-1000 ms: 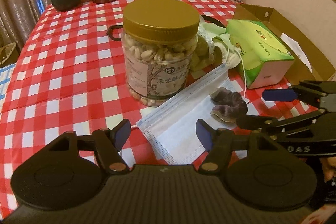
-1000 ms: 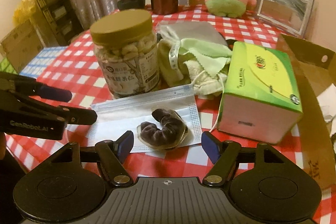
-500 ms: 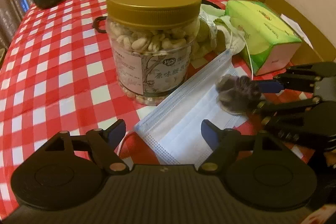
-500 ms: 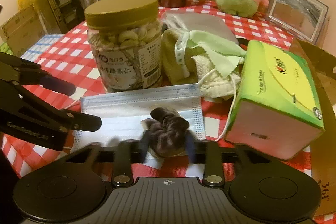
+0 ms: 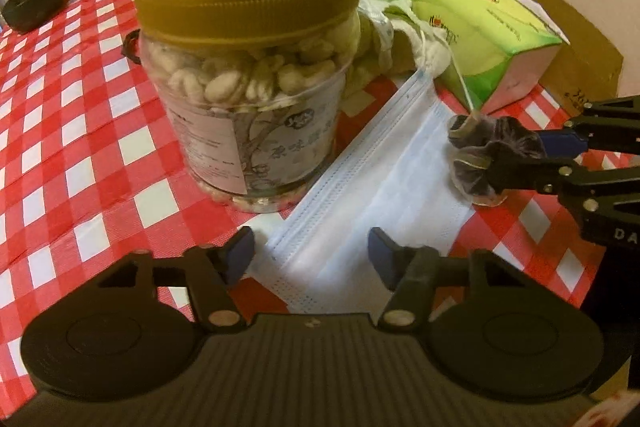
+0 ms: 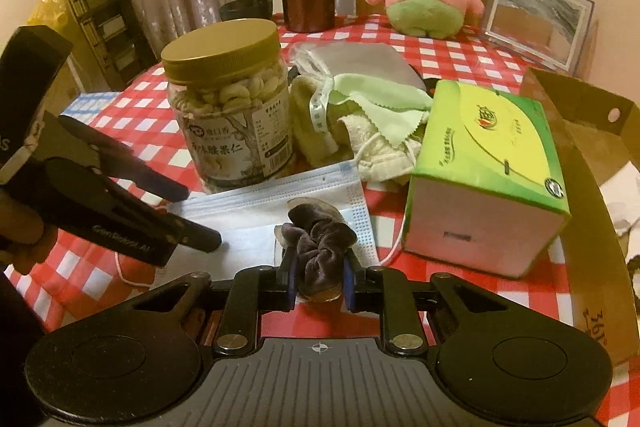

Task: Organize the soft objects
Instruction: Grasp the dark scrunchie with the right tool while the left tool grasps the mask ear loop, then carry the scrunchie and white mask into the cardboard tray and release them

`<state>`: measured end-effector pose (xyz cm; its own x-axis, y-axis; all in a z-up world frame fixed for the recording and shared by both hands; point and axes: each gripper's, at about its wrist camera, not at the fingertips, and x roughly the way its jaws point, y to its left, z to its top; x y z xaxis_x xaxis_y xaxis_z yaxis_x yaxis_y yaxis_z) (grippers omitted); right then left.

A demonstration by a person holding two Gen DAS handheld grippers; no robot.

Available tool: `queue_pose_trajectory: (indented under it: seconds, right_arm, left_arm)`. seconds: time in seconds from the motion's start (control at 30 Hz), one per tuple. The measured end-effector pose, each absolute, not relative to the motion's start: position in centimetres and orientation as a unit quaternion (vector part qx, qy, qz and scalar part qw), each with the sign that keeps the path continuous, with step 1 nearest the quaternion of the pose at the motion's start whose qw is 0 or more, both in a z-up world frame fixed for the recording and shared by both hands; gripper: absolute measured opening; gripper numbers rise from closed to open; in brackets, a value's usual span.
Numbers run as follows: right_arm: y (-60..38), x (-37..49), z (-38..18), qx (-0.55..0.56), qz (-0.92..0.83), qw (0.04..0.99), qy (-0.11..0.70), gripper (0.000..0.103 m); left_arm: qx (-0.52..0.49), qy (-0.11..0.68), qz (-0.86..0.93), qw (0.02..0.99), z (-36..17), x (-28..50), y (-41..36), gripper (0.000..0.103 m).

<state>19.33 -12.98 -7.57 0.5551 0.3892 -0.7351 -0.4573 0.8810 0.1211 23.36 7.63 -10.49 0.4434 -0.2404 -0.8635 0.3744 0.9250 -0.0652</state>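
One dark purple velvet scrunchie (image 6: 320, 247), soft, gathered fabric over elastic: pinched between the pads of my right gripper (image 6: 319, 281), its far end over the pale blue pleated face mask (image 6: 256, 211) that lies flat on the red-and-white checked tablecloth (image 6: 420, 43). Whether the scrunchie is clear of the mask or touching it, I cannot tell. I judge it very light and springy; it squashes under the pads and will not slip readily, so a hold across the bunched ring, as now, looks sound.

One face mask, as above: thin, limp, likely to drag along if an ear loop (image 6: 394, 247) snags. I judge the best hold to be at a short edge or corner.

My left gripper (image 5: 311, 259) hovers with fingers spread just above the mask's near corner, holding nothing.

Adjacent: clear plastic nut jar with gold lid (image 6: 230, 107); green tissue box (image 6: 492, 163); heap of pale cloths (image 6: 372, 119), just behind the mask; brown cardboard box (image 6: 592, 147) to the right.
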Motion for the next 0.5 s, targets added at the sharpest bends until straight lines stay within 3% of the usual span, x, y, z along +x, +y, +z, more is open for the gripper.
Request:
queue_pose_trajectory:
  seconds: [0.1, 0.23, 0.4, 0.47, 0.5]
  right_arm:
    - [-13.3, 19.0, -7.6, -0.039, 0.236, 0.882, 0.407, 0.022]
    - [-13.7, 18.7, -7.4, -0.031, 0.231, 0.883, 0.408, 0.022]
    - [-14.1, 18.3, -7.6, -0.028, 0.223, 0.88, 0.417, 0.022]
    - [-14.3, 18.2, -8.0, -0.022, 0.217, 0.877, 0.429, 0.022]
    - [-14.4, 18.2, -8.1, -0.021, 0.213, 0.876, 0.433, 0.022]
  left_arm:
    - [0.079, 0.498, -0.183, 0.844, -10.7, 23.4, 7.4, 0.04]
    - [0.091, 0.503, -0.186, 0.839, -10.5, 22.8, 7.1, 0.012]
    - [0.103, 0.508, -0.214, 0.828, -10.0, 21.4, 6.4, 0.01]
    - [0.107, 0.508, -0.224, 0.825, -9.9, 21.0, 6.2, 0.012]
    - [0.107, 0.507, -0.226, 0.825, -9.9, 20.9, 6.1, 0.02]
